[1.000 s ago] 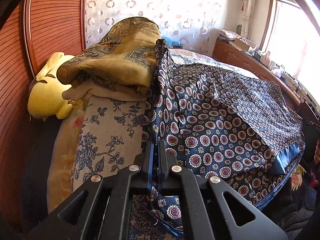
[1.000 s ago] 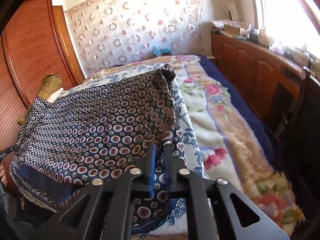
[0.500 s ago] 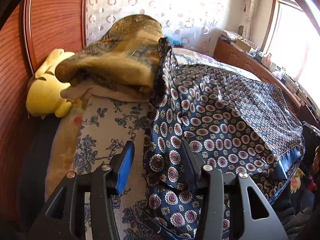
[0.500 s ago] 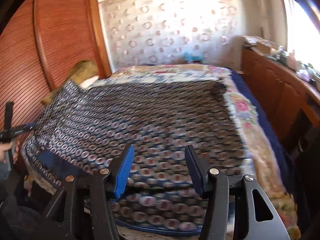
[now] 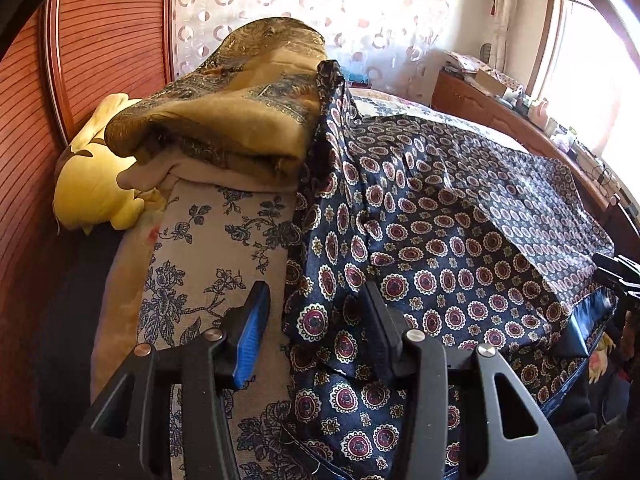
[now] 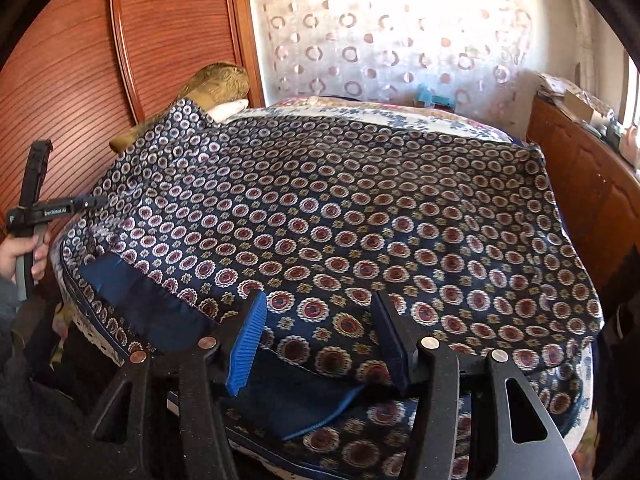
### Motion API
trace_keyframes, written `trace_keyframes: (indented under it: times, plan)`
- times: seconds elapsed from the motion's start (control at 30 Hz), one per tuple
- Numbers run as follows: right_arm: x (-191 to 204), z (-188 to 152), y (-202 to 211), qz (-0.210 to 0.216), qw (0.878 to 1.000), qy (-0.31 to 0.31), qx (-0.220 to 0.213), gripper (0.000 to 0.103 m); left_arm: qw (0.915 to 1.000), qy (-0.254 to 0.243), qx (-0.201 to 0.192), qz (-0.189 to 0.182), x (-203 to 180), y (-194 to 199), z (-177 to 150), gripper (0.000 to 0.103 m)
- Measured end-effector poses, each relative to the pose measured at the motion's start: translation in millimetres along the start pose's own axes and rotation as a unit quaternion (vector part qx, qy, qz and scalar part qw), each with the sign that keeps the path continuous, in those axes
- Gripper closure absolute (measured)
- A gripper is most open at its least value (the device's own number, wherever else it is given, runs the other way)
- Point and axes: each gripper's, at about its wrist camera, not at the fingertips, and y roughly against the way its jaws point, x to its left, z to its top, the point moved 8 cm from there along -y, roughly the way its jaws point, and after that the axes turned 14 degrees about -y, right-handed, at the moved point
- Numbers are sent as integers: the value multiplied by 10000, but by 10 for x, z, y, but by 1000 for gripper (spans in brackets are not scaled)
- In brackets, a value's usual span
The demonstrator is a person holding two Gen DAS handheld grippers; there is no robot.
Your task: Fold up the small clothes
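A navy garment with red and white medallions [image 5: 440,240] lies spread over the bed; it fills the right wrist view [image 6: 340,220]. Its plain blue lining [image 6: 152,304] shows at the near edge. My left gripper [image 5: 316,320] is open and empty, hovering over the garment's left edge. My right gripper [image 6: 316,328] is open and empty above the garment's near edge. The left gripper also shows at the left of the right wrist view [image 6: 36,208], held in a hand. The right gripper's tip shows at the right edge of the left wrist view [image 5: 616,272].
A folded brown-gold blanket [image 5: 240,108] and a yellow plush toy [image 5: 92,184] lie at the head of the bed. A blue floral sheet [image 5: 208,264] covers the bed. A wooden wardrobe [image 6: 100,60] stands left; a wooden cabinet [image 6: 588,184] stands right.
Both grippers were shut on the garment's edges a second ago; both have opened and let go. The right gripper has swung left, and the garment now lies flat.
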Motion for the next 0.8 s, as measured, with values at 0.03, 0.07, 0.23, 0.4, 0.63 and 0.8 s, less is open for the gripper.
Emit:
trace_keyframes:
  times: [0.03,0.07,0.23,0.4,0.63,0.8]
  plan:
    - [0,-3,-18,-25,10000,15,20,47,10000,-20,4,20,-6,-2,1,55]
    - [9,-11,-50,-53,10000,32,36,47,10000,-35,7,31,-10,-3,-1,55]
    - [12,-36,-171,-147,9998,50,112,46,10000,-63,-2,56,-17,4,-9,55]
    - [35,-69,-194,-151,9998,93,46,43,9998,-186,-7,59,-68,12,-20,73]
    - [33,-93,-183,-69,10000,23,-4,41,9978,-472,-335,-328,-345,256,150,99]
    - [-42,-92,-117,-14,9999,-108,-83,41,9912,-745,-897,-625,-656,644,607,99]
